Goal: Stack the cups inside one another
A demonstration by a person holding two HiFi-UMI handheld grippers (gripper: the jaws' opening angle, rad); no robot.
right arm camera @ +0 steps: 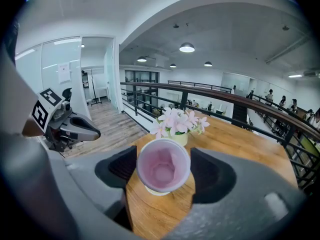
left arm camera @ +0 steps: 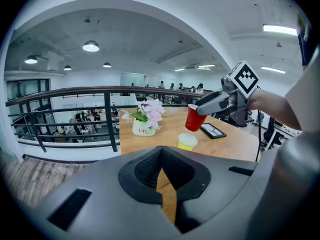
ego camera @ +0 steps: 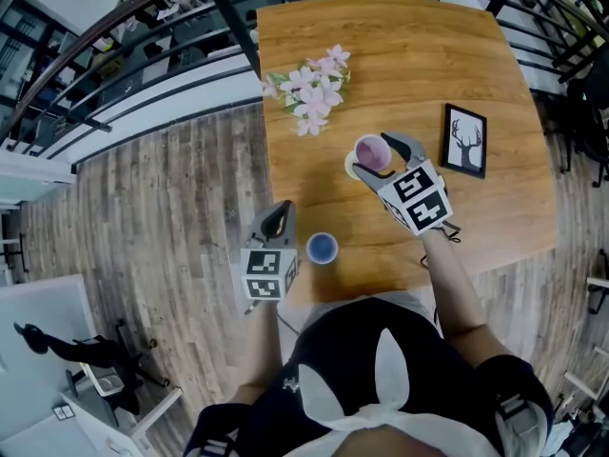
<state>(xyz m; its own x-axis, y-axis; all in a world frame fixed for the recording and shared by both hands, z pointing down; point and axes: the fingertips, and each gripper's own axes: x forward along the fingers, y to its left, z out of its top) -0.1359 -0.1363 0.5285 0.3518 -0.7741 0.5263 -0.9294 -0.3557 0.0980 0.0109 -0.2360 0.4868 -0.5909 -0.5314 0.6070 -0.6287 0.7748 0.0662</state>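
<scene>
My right gripper (ego camera: 376, 156) (right arm camera: 163, 170) is shut on a red cup (ego camera: 372, 152) (left arm camera: 194, 118) (right arm camera: 163, 165), its pads on either side near the rim. The cup hangs tilted just above a yellow cup (ego camera: 351, 169) (left arm camera: 187, 142) (right arm camera: 159, 189) that stands mid-table, and the two are apart. A blue cup (ego camera: 322, 248) stands near the table's front edge. Just left of it, my left gripper (ego camera: 276, 221) (left arm camera: 161, 153) (right arm camera: 95, 132) hovers over the table's left edge, shut and empty. The blue cup is hidden in both gripper views.
A white vase of pink flowers (ego camera: 314, 89) (left arm camera: 145, 120) (right arm camera: 179, 125) stands behind the yellow cup. A black picture frame (ego camera: 464, 141) (left arm camera: 213, 130) lies at the right of the wooden table (ego camera: 400, 46). A dark railing (left arm camera: 107, 119) runs past the table's far and left sides.
</scene>
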